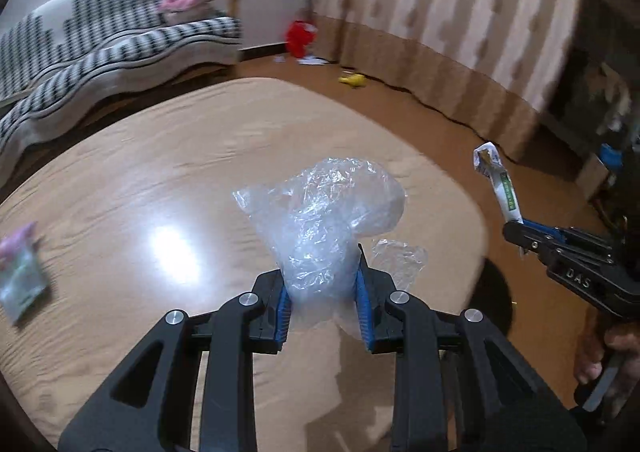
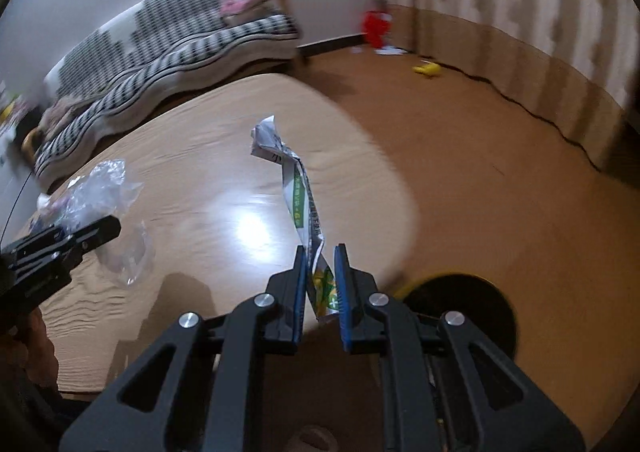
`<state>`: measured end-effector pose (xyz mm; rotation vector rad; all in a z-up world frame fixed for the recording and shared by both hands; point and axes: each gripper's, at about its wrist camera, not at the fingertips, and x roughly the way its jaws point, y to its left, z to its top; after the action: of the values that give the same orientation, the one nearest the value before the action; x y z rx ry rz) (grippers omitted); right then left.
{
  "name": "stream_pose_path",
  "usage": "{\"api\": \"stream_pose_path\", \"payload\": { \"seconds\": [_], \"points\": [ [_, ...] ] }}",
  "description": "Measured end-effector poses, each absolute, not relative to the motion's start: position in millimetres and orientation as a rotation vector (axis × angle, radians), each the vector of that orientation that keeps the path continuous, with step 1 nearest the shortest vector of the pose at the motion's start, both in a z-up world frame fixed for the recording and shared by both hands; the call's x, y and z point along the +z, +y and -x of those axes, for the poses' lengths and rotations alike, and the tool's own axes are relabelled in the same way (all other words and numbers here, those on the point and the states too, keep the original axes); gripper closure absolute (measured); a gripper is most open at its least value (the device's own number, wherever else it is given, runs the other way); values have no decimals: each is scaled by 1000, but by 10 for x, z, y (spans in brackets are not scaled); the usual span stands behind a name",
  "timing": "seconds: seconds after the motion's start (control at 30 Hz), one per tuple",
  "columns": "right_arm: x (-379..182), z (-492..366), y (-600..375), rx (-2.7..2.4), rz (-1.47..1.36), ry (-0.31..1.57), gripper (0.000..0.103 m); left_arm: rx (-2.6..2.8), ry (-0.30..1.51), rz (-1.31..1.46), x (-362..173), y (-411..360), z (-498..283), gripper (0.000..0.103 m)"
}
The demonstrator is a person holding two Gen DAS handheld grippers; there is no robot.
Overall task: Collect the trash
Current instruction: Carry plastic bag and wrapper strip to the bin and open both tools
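Note:
My left gripper (image 1: 322, 272) is shut on a crumpled clear plastic bag (image 1: 324, 220) and holds it above the light wooden table (image 1: 160, 172). The bag also shows in the right wrist view (image 2: 100, 188), with the left gripper (image 2: 108, 230) under it. My right gripper (image 2: 322, 256) is shut on a twisted white and green wrapper (image 2: 300, 188), held over the table's right edge. The wrapper (image 1: 496, 180) and right gripper (image 1: 510, 230) show at the right in the left wrist view. A dark round bin (image 2: 460, 304) stands on the floor below the right gripper.
A small packet (image 1: 20, 276) lies on the table's left side. A striped sofa (image 1: 100, 52) stands behind the table. A red object (image 1: 300, 36), papers and a yellow toy (image 1: 354, 80) lie on the brown floor by the curtain (image 1: 460, 12).

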<state>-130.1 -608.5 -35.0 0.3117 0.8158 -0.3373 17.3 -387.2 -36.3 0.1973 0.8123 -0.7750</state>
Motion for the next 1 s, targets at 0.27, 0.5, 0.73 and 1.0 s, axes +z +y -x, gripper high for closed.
{"api": "stream_pose_path", "payload": {
  "seconds": [0.27, 0.5, 0.73, 1.0],
  "points": [
    [-591, 2147, -6941, -507, -428, 825, 89, -956, 829, -278, -574, -4839, 371, 76],
    [-751, 2686, -7417, -579, -519, 830, 89, -1087, 847, -375, -856, -5425, 791, 76],
    [-836, 2820, -7540, -607, -531, 851, 89, -1163, 878, -431, -1091, -5693, 981, 76],
    [-827, 2700, -7532, -616, -539, 848, 89, -1192, 900, -440, -1182, -5817, 1010, 76]
  ]
}}
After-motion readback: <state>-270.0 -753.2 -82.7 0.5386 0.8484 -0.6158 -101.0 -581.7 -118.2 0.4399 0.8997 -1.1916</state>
